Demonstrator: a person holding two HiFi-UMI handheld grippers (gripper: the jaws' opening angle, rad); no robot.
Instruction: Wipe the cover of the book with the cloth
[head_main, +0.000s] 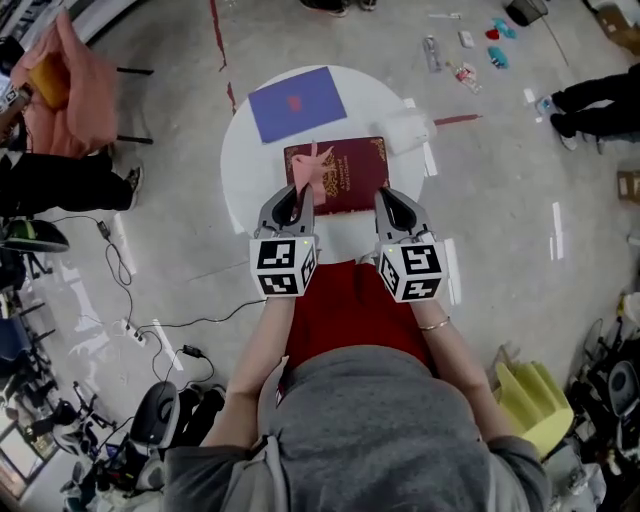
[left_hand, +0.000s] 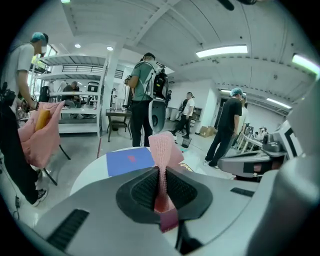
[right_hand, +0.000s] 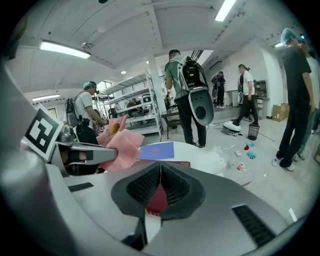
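Head view: left gripper (head_main: 298, 196) pinches the pink cloth (head_main: 318, 166) on the maroon book (head_main: 352, 170), right gripper (head_main: 386, 198) pressed shut at its edge; sweeping strokes likely come next.

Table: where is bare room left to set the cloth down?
Bare table shows left of the red book, below the blue folder, and along the near rim between left hand-held gripper and right hand-held gripper. The far and right parts are crowded: folder, book, white packet.

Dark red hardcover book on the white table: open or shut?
Shut: the dark red hardcover book lies flat, gold-printed cover facing up.
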